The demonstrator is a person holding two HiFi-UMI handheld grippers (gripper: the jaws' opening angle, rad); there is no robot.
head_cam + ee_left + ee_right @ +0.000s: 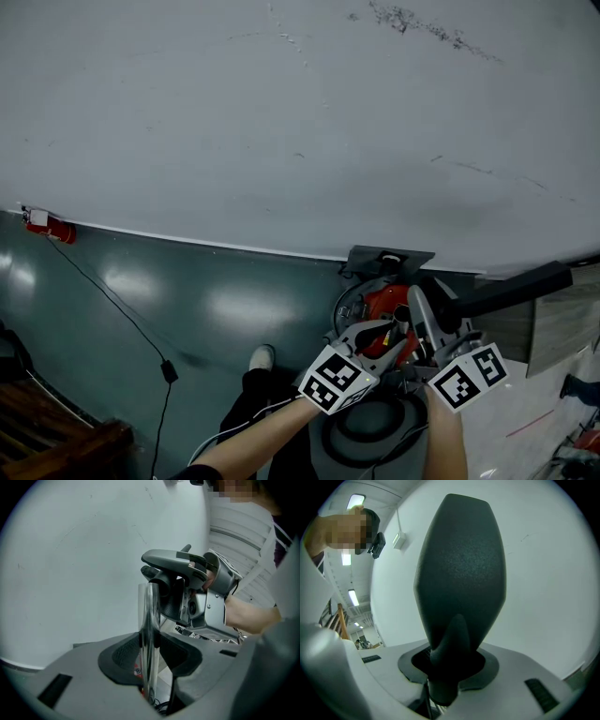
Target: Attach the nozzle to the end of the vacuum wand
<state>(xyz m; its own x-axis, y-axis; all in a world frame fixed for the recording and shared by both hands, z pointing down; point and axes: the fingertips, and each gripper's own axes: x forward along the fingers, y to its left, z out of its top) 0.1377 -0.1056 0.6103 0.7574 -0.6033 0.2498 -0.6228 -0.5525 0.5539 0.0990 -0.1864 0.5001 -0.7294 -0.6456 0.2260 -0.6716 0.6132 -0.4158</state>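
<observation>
A shiny metal vacuum wand (149, 634) stands upright between the pads of my left gripper (150, 644), which is shut on it. My right gripper (447, 663) is shut on the neck of a wide black nozzle (459, 573) that fans out ahead of it. In the left gripper view, the right gripper (197, 581) holds the nozzle (168, 559) just above and behind the wand's top end. In the head view both grippers, left (375, 339) and right (424, 336), are close together over the red and grey vacuum body (386, 302).
A white wall (281, 122) rises ahead above a teal floor (187, 309). A red object (52, 227) sits at the wall's base, with a black cable (169, 370) trailing from it. Wooden furniture (56, 441) is at lower left. My shoe (263, 356) is below.
</observation>
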